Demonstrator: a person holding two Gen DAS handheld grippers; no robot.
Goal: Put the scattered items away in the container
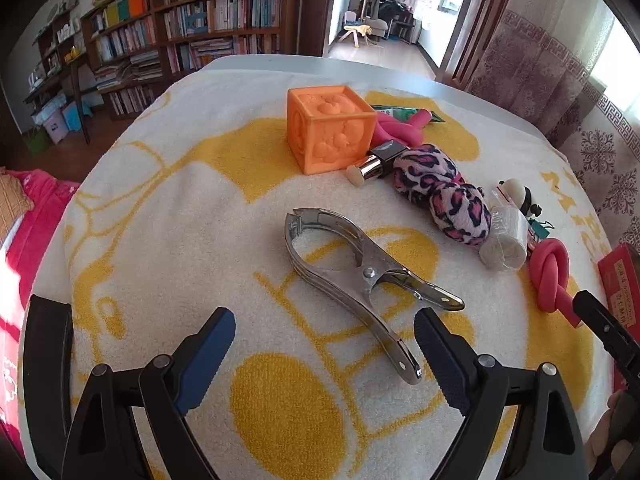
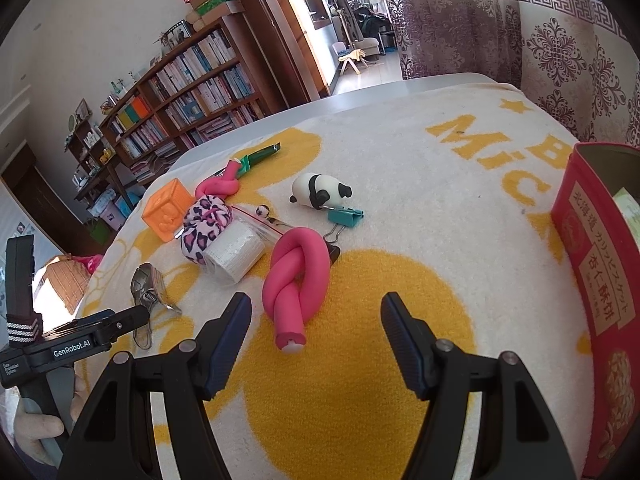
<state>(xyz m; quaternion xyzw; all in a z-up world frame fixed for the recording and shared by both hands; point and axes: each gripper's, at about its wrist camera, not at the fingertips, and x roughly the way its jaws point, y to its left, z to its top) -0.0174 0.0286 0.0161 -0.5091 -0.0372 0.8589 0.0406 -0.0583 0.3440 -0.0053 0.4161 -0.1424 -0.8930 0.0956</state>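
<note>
Blue-padded fingers of the left gripper (image 1: pixel 324 332) sit spread wide and empty on the left wrist view, with the steel spring clamp (image 1: pixel 360 276) lying flat on the yellow-and-cream blanket (image 1: pixel 180 208) just ahead, its long handle running back between the pads. Risk here: that clamp is slick and low, so a shallow bite could skid off the handle or pinch blanket pile with it. Beyond it crowd the orange cube (image 1: pixel 330 128), a lipstick (image 1: pixel 374 165) and a leopard-print scrunchie (image 1: pixel 440 192), touching one another, so a wide sweep would nudge several at once.

Over to the right wrist view: the right gripper (image 2: pixel 316 316) is also wide apart, holding nothing, and the knotted pink foam roller (image 2: pixel 296 276) rests just ahead of it. Squashy foam may spring out of a light pinch. The red biscuit tin (image 2: pixel 592 272), the container, stands at the right edge, well apart from the pile; a high rim could catch a dangling roller. The panda figure (image 2: pixel 320 192) touches a teal binder clip (image 2: pixel 346 216).
</note>
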